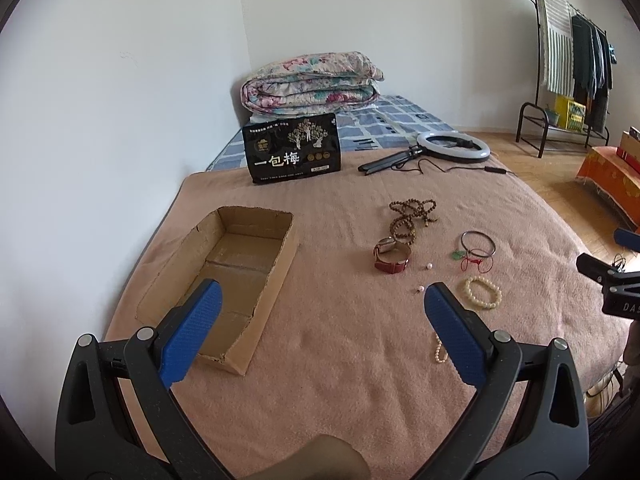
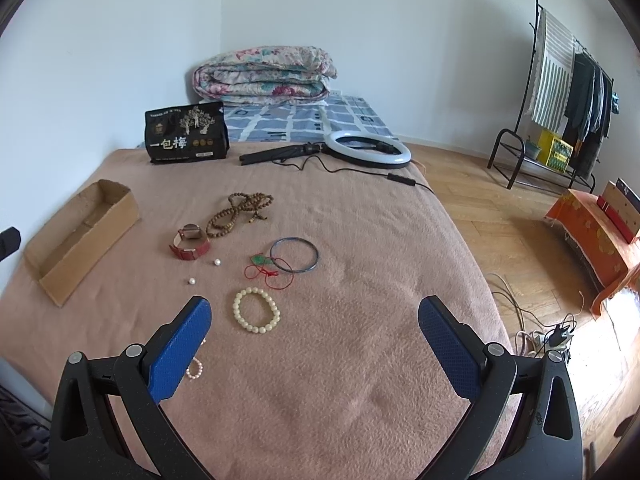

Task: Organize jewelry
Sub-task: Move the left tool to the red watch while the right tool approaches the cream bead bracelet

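An open cardboard box [image 1: 224,280] [image 2: 80,236] lies empty on the pink blanket at left. Jewelry lies spread to its right: brown wooden beads [image 1: 412,216] [image 2: 240,212], a red-strap watch [image 1: 392,258] [image 2: 190,244], two loose pearls [image 1: 429,266] [image 2: 217,263], a dark bangle [image 1: 478,244] [image 2: 295,255], a green pendant on red cord [image 1: 466,258] [image 2: 266,268], a cream bead bracelet [image 1: 483,293] [image 2: 256,310], and a small pearl bracelet [image 1: 440,350] [image 2: 195,370] partly hidden by fingers. My left gripper [image 1: 320,300] is open above the blanket beside the box. My right gripper [image 2: 314,316] is open, just right of the cream bracelet.
A black snack bag [image 1: 294,148] [image 2: 187,132], a ring light with cable [image 1: 454,146] [image 2: 368,148] and a folded quilt [image 1: 312,80] lie at the back. The bed edge drops to wooden floor [image 2: 520,240] on the right, with cables and a clothes rack [image 2: 560,100].
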Available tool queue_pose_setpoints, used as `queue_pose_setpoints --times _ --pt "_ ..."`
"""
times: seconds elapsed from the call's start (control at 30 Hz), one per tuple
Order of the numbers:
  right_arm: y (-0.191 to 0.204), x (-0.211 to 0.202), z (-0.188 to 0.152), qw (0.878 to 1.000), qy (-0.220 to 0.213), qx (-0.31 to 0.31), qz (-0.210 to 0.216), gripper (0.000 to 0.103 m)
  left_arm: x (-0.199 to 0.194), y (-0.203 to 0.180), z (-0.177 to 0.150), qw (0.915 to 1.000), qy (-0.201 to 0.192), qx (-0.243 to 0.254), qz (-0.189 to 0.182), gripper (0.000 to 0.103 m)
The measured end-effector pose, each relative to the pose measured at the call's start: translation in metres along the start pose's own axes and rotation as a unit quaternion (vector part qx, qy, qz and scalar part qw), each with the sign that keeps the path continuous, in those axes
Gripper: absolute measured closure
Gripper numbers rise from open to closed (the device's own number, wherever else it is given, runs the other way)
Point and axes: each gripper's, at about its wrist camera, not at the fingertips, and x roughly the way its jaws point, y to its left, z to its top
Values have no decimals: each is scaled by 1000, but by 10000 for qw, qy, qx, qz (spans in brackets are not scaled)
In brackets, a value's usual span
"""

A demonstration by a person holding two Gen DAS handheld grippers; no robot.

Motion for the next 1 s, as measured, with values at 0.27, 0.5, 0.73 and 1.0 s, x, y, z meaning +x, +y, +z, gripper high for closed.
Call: queue_pose_setpoints --times 0.27,0.5,0.73,1.0 --pt "-9 29 5 9990 444 36 100 0 29 -8 5 9988 314 360 -65 6" --pt "-14 69 6 9944 964 125 410 1 75 -13 20 9959 719 342 -439 16" --pt "4 97 5 9899 1171 -478 645 6 123 -26 30 9899 1143 262 -798 35" --pt "11 137 3 9771 1733 -520 1124 29 183 -39 31 9793 1677 107 -1129 47"
